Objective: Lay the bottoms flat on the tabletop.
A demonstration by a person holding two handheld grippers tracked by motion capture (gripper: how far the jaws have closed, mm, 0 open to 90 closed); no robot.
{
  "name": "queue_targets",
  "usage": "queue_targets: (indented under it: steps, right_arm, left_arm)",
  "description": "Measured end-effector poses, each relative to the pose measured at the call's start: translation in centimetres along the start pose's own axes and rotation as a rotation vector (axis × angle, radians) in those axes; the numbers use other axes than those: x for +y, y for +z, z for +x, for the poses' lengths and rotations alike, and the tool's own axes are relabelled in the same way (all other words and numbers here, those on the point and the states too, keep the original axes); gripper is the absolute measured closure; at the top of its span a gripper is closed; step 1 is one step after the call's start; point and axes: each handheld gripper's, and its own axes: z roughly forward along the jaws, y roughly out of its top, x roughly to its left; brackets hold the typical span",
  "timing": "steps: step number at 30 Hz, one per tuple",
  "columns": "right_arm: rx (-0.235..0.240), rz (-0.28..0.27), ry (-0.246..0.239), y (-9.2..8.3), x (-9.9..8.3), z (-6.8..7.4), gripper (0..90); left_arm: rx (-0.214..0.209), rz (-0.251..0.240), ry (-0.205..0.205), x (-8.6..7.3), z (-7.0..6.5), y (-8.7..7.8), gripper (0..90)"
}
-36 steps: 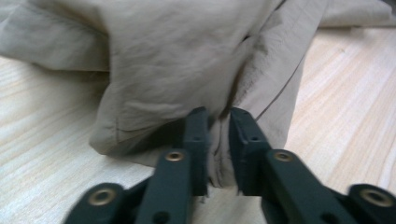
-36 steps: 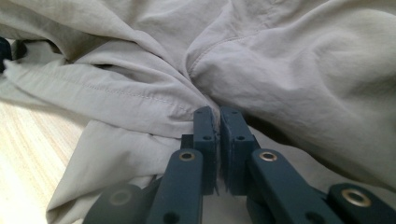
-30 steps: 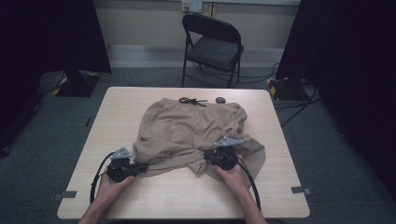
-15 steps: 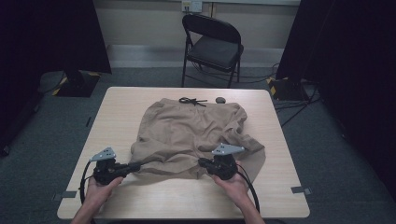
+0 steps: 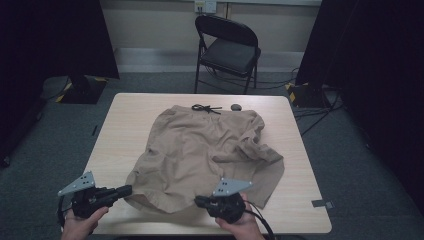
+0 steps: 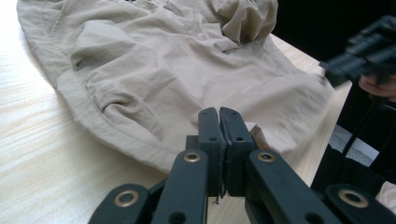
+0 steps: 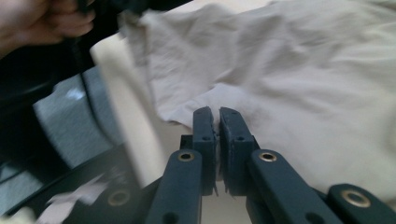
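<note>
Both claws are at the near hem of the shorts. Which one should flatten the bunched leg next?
Right, probably. The right claw grips the shorts nearer the bunched leg; the left claw holds the opposite corner, with a longer reach across.

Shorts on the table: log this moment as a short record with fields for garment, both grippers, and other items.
garment: tan shorts, spread rumpled on the table, waistband at the far edge, right leg bunched
left gripper: shut on the near hem at the shorts' left corner
right gripper: shut on the near hem further right
cord: black, lying at the waistband
small dark object: beside the cord, too small to identify
chair: folding, beyond the table
</note>
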Motion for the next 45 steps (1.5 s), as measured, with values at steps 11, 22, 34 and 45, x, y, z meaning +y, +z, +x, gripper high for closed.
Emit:
queue_targets:
  steps: [11, 22, 34, 45]
  right_arm:
    - [0.031, -0.017, 0.011, -1.7, -1.1, 0.3, 66.6]
    - [-0.054, 0.072, 0.020, 3.7, -1.0, -4.0, 63.6]
    - [-0.112, 0.162, 0.001, 5.8, -3.2, -4.7, 57.2]
    - [-0.034, 0.142, -0.004, 5.3, -4.4, -1.8, 57.0]
  left_arm:
    - [0.000, 0.024, -0.007, 0.1, 0.8, 0.2, 78.2]
    - [0.047, 0.168, -0.073, 1.7, 5.5, 8.1, 76.8]
    - [0.078, 0.239, -0.052, -1.1, 5.7, 8.7, 77.3]
    - [0.130, 0.228, -0.053, -1.6, 6.5, 6.8, 76.3]
